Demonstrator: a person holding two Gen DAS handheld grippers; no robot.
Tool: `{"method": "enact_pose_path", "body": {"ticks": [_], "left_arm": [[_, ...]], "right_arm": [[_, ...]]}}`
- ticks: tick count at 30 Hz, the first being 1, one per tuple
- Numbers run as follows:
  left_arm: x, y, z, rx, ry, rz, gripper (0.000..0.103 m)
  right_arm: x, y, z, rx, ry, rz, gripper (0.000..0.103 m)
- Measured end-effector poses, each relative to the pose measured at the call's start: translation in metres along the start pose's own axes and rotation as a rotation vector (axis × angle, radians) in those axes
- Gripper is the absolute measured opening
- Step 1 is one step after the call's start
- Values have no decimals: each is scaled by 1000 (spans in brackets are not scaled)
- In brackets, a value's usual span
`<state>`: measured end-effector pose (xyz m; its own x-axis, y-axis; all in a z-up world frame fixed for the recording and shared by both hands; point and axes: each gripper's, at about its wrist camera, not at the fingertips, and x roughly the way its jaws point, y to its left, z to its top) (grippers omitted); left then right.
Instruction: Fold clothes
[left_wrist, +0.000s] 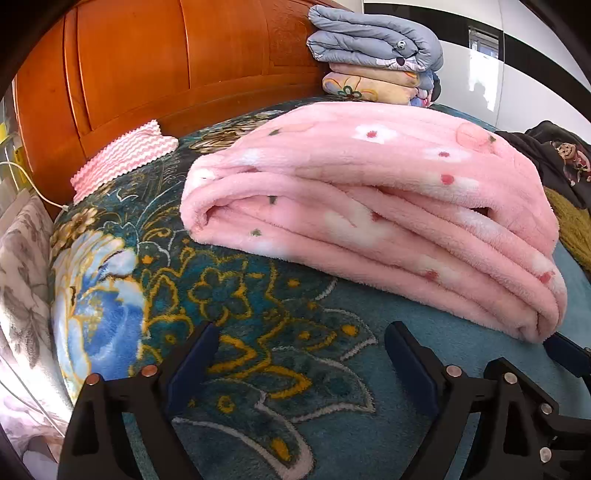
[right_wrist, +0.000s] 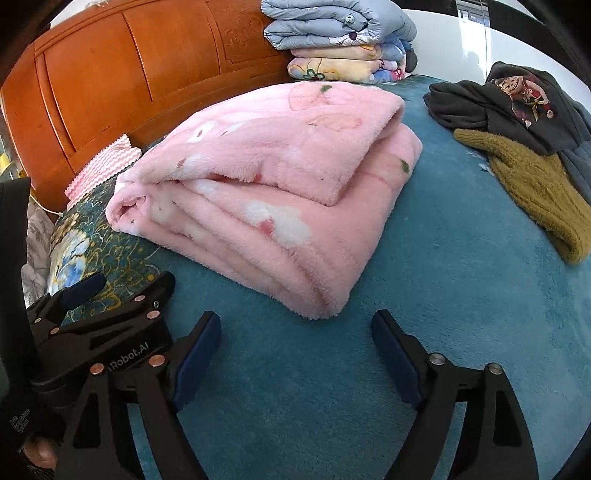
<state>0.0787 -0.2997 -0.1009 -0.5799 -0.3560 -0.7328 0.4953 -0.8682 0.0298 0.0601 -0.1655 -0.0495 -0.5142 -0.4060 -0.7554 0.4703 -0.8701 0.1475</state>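
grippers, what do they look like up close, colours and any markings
Both are matte black angular frames with triangular cut-outs and round copper-coloured rivets. The left gripper and right gripper carry dark blue pads on the inner faces of the jaws. White "Robot.AI" lettering marks the left gripper's body in the right wrist view.

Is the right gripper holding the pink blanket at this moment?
No. The right gripper is open over the bare teal bedcover, and the folded pink blanket lies beyond its fingertips, untouched.
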Motion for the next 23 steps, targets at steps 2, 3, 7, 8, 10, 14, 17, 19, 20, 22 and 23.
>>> {"method": "enact_pose_path", "body": {"ticks": [2,3,7,8,10,14,17,19,20,22,23], "left_arm": [[-1,1,-1,-6,0,-10,95],[-1,1,-1,-8,0,-17,96],[-3,1,-2,-10,1,-27,98],[-2,1,-2,-9,1,-24,98],[-2,1,-2,-9,2,-23,98],[-2,1,-2,-8,2,-20,98],[-2,1,-2,-8,3,-17,98],[-2,0,-2,-8,3,-16,98],[-2,0,-2,-8,2,-16,98],[-2,0,-2,-7,2,-16,98],[-3,0,-2,-7,1,-15,98]], "right_arm": [[0,0,0,1,0,5,85],[0,0,0,2,0,8,86],[0,-2,0,11,0,32,89],[0,-3,0,13,-1,38,89],[0,-2,0,14,-1,40,89],[0,-2,-1,14,0,37,89],[0,-2,-1,14,1,36,89],[0,-2,0,14,1,36,89],[0,-2,0,15,1,36,89],[0,-2,0,15,1,36,89],[0,-2,0,15,2,36,89]]}}
